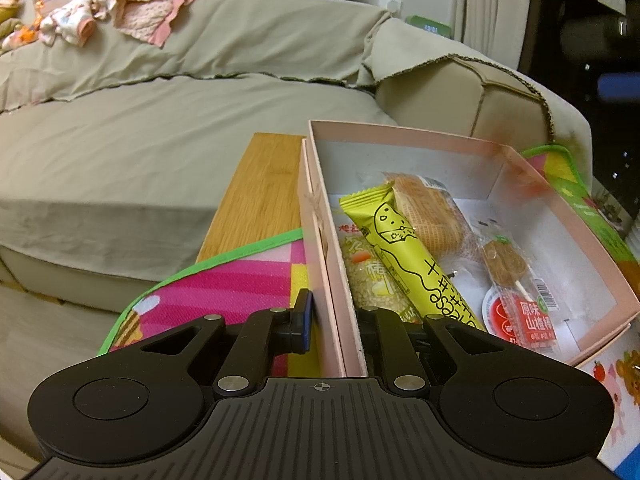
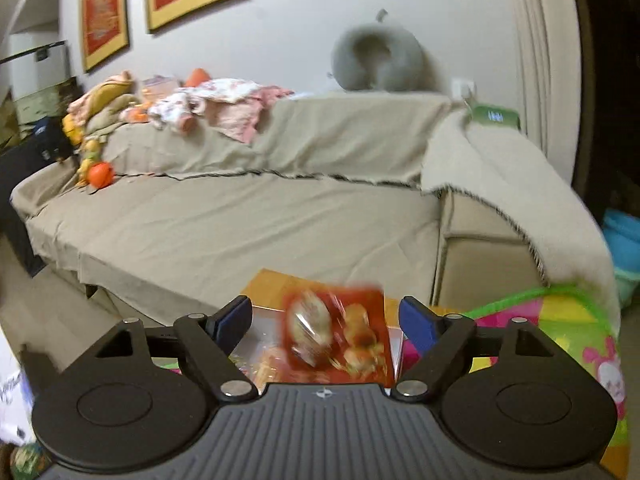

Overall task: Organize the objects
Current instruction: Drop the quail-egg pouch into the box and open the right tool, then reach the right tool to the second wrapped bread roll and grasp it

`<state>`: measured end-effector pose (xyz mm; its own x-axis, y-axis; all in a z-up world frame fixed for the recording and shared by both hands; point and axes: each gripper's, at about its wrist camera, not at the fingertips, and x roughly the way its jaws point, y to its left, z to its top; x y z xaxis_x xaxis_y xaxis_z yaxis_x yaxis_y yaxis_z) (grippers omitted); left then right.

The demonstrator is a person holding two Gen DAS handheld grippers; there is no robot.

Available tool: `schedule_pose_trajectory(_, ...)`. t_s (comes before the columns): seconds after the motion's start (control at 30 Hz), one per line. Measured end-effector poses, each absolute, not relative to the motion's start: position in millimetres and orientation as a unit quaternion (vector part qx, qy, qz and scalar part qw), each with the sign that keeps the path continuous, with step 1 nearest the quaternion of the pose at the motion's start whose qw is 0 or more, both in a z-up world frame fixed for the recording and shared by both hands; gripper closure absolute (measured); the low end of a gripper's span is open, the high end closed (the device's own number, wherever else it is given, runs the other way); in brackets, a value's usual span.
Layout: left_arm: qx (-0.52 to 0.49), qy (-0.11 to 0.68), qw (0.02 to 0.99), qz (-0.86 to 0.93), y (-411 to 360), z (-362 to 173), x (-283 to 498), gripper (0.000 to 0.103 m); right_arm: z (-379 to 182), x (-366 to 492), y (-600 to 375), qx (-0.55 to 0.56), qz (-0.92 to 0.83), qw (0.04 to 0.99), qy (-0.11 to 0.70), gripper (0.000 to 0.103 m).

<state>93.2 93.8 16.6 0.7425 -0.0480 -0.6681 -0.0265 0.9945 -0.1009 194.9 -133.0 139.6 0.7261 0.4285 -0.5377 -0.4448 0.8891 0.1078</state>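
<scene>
The box point(image 1: 320, 216) is pale pink outside and white inside. In it lie a bright yellow-green packet point(image 1: 404, 248) with black line drawings, a clear wrapper with red print point(image 1: 520, 316) and a tan waffle-patterned snack point(image 1: 432, 216). The mat point(image 1: 224, 284) has pink stripes and a green edge. The blurred pack point(image 2: 340, 336) is red. The sofa cover point(image 2: 240, 232) is plain beige.

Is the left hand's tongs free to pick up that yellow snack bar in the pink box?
Probably not as things stand: the left tongs are shut on the pink box wall. The yellow snack bar lies uncovered just beside them, so they'd have to let go first.
</scene>
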Motion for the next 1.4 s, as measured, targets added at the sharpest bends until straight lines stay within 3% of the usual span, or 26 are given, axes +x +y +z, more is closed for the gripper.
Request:
schedule_pose_trajectory(0.53, -0.051, 0.358, 0.932, -0.004, 91, 16, 94, 0.088, 63, 130, -259, -0.005, 0.117, 0.915, 0.387, 0.016)
schedule_pose_trajectory(0.8, -0.049, 0.360, 0.932, -0.003, 91, 16, 95, 0.088, 32, 91, -308, 0.069, 0.077, 0.903, 0.418, 0.008)
schedule_pose_trajectory(1.1, -0.050, 0.359, 0.932, -0.003, 91, 16, 95, 0.088, 10, 69, -298, 0.082, 0.088, 0.891, 0.439, 0.006)
schedule_pose_trajectory(1.4, -0.050, 0.358, 0.932, -0.003, 92, 15, 94, 0.088, 7, 60, -263, 0.017, 0.117, 0.895, 0.430, 0.006)
